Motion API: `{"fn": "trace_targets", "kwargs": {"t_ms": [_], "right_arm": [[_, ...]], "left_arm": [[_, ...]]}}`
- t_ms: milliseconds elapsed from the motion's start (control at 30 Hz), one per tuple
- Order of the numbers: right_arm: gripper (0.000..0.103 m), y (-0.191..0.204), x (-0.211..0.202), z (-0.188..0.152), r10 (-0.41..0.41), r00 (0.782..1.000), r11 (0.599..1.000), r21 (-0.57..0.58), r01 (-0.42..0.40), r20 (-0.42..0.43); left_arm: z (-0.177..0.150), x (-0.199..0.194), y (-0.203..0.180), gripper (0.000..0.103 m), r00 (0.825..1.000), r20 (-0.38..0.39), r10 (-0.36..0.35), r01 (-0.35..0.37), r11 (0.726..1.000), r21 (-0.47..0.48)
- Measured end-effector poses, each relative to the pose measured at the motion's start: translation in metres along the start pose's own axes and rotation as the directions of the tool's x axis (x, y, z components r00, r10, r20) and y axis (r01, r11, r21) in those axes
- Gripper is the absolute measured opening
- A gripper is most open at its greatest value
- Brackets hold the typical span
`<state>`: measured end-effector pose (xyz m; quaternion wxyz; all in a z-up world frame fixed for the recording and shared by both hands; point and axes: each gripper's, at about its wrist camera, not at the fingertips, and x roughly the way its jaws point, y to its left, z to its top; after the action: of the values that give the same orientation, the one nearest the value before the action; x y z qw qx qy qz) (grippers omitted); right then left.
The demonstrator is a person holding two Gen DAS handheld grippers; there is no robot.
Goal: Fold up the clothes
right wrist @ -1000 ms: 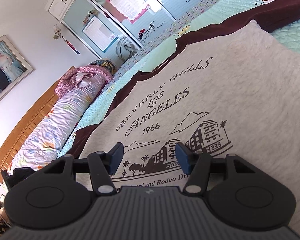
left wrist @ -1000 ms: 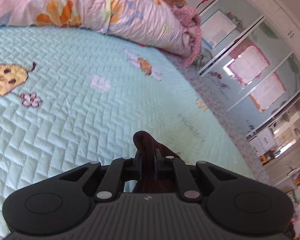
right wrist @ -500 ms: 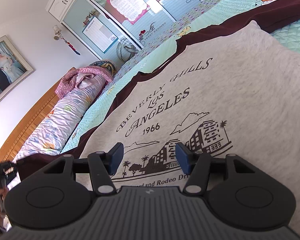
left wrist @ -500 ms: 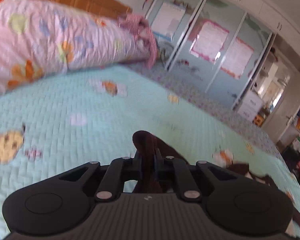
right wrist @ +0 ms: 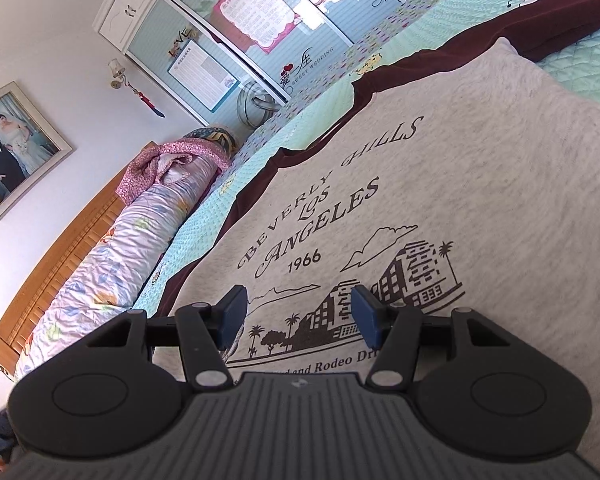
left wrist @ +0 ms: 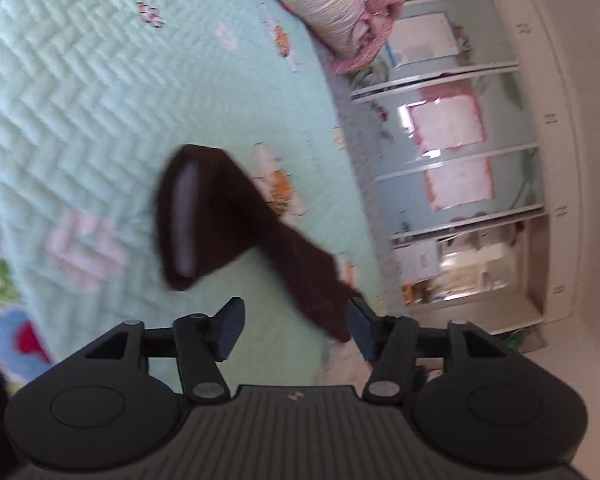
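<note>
Bed (right wrist: 572, 76) covered by mint quilted spread with cartoon prints. Grey shirt (right wrist: 480, 184) with maroon sleeves spread flat on spread, "Beverly Hills Los Angeles 1966" print facing up. Maroon sleeve (left wrist: 236, 220) blurred above spread; contact unclear. Rolled floral quilt (right wrist: 112, 264) along wooden headboard (right wrist: 52, 272), pink cloth (right wrist: 148, 164) at its far end.

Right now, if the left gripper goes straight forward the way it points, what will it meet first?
Probably the dark maroon sleeve, lying loose just ahead of the left gripper, whose jaws have just opened with nothing pressed between them. Beyond it is the mint quilt. Blur makes depth uncertain.
</note>
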<state>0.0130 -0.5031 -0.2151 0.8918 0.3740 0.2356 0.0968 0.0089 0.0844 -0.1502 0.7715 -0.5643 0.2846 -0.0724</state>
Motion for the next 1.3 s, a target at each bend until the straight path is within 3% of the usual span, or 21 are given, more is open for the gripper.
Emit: {"fn": "trace_targets", "kwargs": {"t_ms": [67,133,300,400,500,600,700,733,767,833,867,900,933,967,1000,1033,1067,1100,1133,1167,1300], "right_arm": [[0.059,0.000,0.000,0.000,0.003,1.000,1.000,0.002,-0.003,0.001],[0.059,-0.001,-0.001,0.000,0.005,1.000,1.000,0.004,-0.005,0.002],[0.059,-0.001,-0.001,0.000,0.007,1.000,1.000,0.005,-0.007,0.004],[0.059,-0.002,-0.001,0.000,0.011,1.000,1.000,0.008,-0.011,0.005],[0.059,-0.002,0.000,-0.001,0.013,1.000,1.000,0.009,-0.013,0.007],[0.059,-0.003,0.000,-0.001,0.017,1.000,1.000,0.010,-0.017,0.009],[0.059,-0.003,0.000,-0.001,0.019,1.000,1.000,0.011,-0.019,0.011],[0.059,-0.003,0.001,-0.001,0.020,1.000,1.000,0.012,-0.020,0.012],[0.059,-0.003,0.001,-0.001,0.021,1.000,1.000,0.012,-0.021,0.013],[0.059,-0.003,0.001,-0.001,0.021,1.000,1.000,0.012,-0.021,0.013],[0.059,-0.003,0.001,-0.001,0.021,1.000,1.000,0.013,-0.021,0.013],[0.059,-0.003,0.001,-0.001,0.021,1.000,1.000,0.013,-0.021,0.013],[0.059,-0.003,0.001,-0.001,0.021,1.000,1.000,0.013,-0.021,0.013],[0.059,-0.003,0.001,-0.001,0.021,1.000,1.000,0.013,-0.021,0.013],[0.059,-0.003,0.001,-0.001,0.020,1.000,1.000,0.012,-0.020,0.013],[0.059,-0.003,0.002,-0.001,0.019,1.000,1.000,0.010,-0.019,0.013],[0.059,-0.003,0.002,-0.001,0.016,1.000,1.000,0.008,-0.016,0.012],[0.059,-0.002,0.002,-0.001,0.015,1.000,1.000,0.006,-0.015,0.011],[0.059,-0.002,0.002,-0.002,0.013,1.000,1.000,0.004,-0.013,0.011],[0.059,-0.002,0.002,-0.002,0.012,1.000,1.000,0.003,-0.012,0.011],[0.059,-0.002,0.001,-0.002,0.009,1.000,1.000,0.000,-0.009,0.010]], "left_arm": [[-0.005,0.013,-0.010,0.075,0.999,0.040,-0.018,0.019,0.999,-0.027],[-0.006,0.030,-0.015,0.079,0.997,0.076,0.026,-0.020,0.997,-0.079],[0.000,0.076,-0.012,0.079,0.982,0.090,0.169,-0.153,0.975,-0.160],[0.006,0.093,-0.007,0.079,0.968,0.129,0.216,-0.185,0.958,-0.218],[0.017,0.107,-0.005,0.079,0.947,0.187,0.261,-0.205,0.940,-0.273],[0.027,0.118,0.000,0.078,0.913,0.224,0.340,-0.256,0.907,-0.335],[0.031,0.129,-0.004,0.060,0.875,0.265,0.404,-0.318,0.895,-0.313],[0.031,0.134,-0.011,0.046,0.860,0.271,0.432,-0.365,0.893,-0.264],[0.030,0.143,-0.021,0.029,0.847,0.279,0.453,-0.414,0.891,-0.189],[0.026,0.156,-0.046,0.011,0.831,0.320,0.455,-0.485,0.874,0.018],[0.016,0.159,-0.064,0.011,0.823,0.365,0.435,-0.518,0.839,0.167],[-0.003,0.162,-0.084,0.011,0.814,0.421,0.400,-0.552,0.758,0.348],[-0.025,0.168,-0.103,0.011,0.812,0.465,0.352,-0.572,0.636,0.518],[-0.051,0.175,-0.118,0.012,0.820,0.488,0.298,-0.570,0.490,0.659],[-0.077,0.183,-0.129,0.012,0.842,0.478,0.249,-0.538,0.335,0.773],[-0.101,0.192,-0.133,0.014,0.878,0.420,0.229,-0.465,0.206,0.861],[-0.122,0.200,-0.132,0.018,0.905,0.349,0.243,-0.385,0.123,0.915],[-0.136,0.207,-0.126,0.018,0.918,0.286,0.276,-0.321,0.093,0.942],[-0.142,0.211,-0.119,0.018,0.920,0.237,0.311,-0.283,0.113,0.952],[-0.142,0.214,-0.110,0.016,0.919,0.199,0.341,-0.266,0.163,0.950],[-0.112,0.206,-0.086,0.015,0.926,0.114,0.359,-0.264,0.402,0.877]]}}
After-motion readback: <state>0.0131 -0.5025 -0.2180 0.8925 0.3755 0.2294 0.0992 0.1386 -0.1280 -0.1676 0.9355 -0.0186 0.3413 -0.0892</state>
